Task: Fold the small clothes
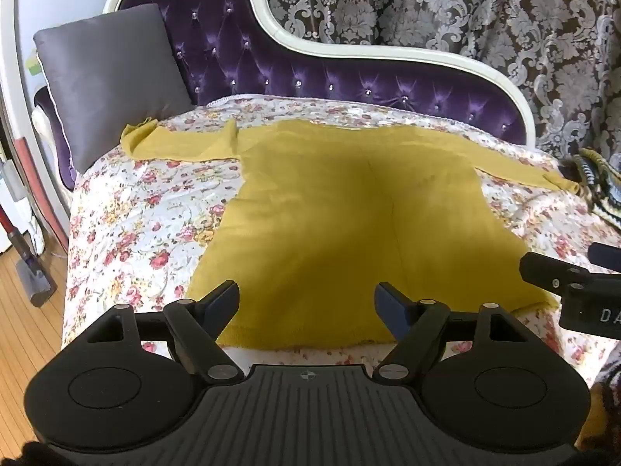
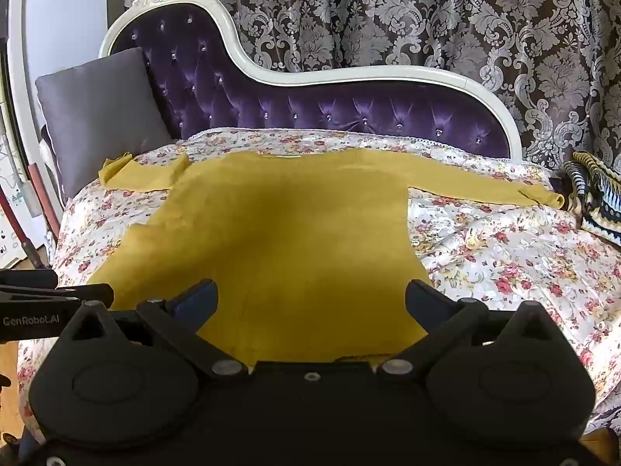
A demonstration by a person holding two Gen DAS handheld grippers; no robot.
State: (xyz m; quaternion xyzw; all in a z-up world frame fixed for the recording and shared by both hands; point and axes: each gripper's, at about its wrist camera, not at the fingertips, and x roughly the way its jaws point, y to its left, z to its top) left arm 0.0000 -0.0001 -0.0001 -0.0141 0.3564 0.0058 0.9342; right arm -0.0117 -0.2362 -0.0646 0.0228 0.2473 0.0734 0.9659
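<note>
Two grippers, both with fingers spread wide and holding nothing. My left gripper [image 1: 306,303] hangs over the near hem of the yellow sweater [image 1: 349,225]; my right gripper [image 2: 310,303] hangs over the same hem further right. The sweater lies flat in the middle of both frames on the flowered bedspread [image 1: 136,225], neckline toward the purple headboard [image 1: 271,62] at the top, one sleeve reaching to the upper left near the grey cushion [image 1: 108,77] and the other to the right edge, beside a striped cloth [image 2: 594,194]. I judge no fold is made yet: this is the start, garment spread and ready. Next, I reckon, I need to drop each gripper to a sleeve or side edge, pinch only the top layer, and carry it inward without dragging the body askew.
</note>
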